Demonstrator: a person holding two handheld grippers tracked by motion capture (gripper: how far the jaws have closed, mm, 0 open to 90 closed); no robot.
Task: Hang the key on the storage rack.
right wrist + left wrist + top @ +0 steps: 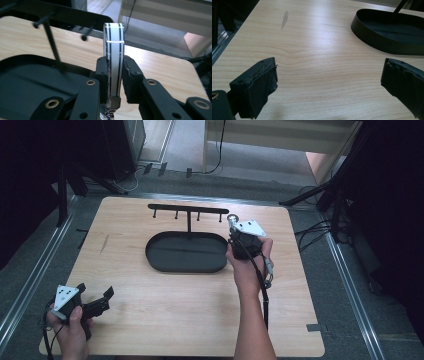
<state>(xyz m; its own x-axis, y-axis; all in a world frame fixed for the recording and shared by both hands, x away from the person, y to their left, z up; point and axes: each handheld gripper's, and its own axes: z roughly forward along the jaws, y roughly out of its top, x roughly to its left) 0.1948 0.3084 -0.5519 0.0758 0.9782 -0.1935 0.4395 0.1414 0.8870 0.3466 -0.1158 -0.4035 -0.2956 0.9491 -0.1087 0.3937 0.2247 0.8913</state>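
Wooden table (165, 320): right gripper (115, 75) clamps striped strap loop (114, 50) beside black tray (186, 252); left gripper (329, 85) wide apart, empty.

A grey scuff (284, 19) marks the wooden table (150, 320).

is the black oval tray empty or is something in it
Empty: the high view shows the tray's dark floor bare, apart from its own hook stand's post. The striped strap sits in the right gripper.
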